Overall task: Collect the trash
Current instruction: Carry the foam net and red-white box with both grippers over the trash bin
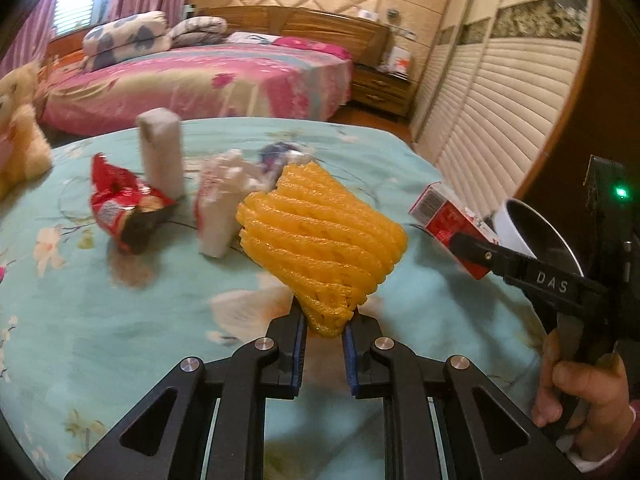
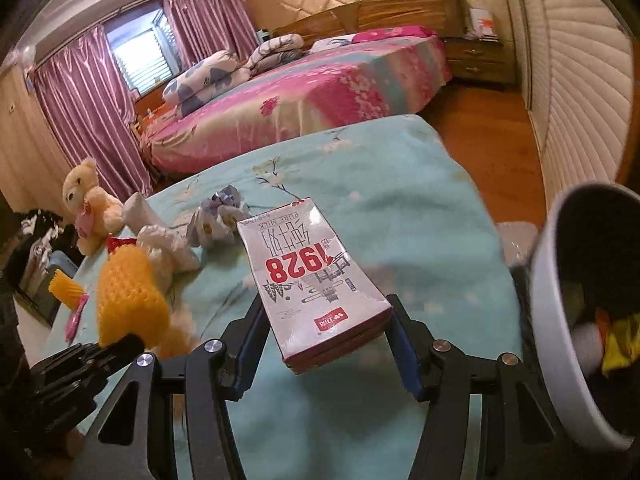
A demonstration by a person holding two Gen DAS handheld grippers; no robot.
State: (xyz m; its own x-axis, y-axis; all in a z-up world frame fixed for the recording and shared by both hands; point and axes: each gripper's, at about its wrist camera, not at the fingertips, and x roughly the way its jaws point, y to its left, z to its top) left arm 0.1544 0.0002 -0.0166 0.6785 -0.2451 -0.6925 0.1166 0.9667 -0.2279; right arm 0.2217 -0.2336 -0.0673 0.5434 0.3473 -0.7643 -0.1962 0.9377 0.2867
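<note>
The left hand-held gripper (image 1: 324, 330) is narrow and pinches the lower tip of the yellow foam net (image 1: 320, 236), so the light net hangs free above the bed (image 1: 120, 320). The right hand-held gripper (image 2: 326, 344) clamps the milk carton (image 2: 316, 276) by its two sides, at half width. The white bin (image 2: 560, 300) waits at 3 o'clock, probably the goal. More wrappers lie at 10 o'clock, among them a red snack bag (image 1: 124, 204).

Ribbed yellow foam net (image 1: 320, 236), glossy cardboard milk carton (image 2: 316, 276), soft floral cloth bedspread (image 2: 400, 208)
</note>
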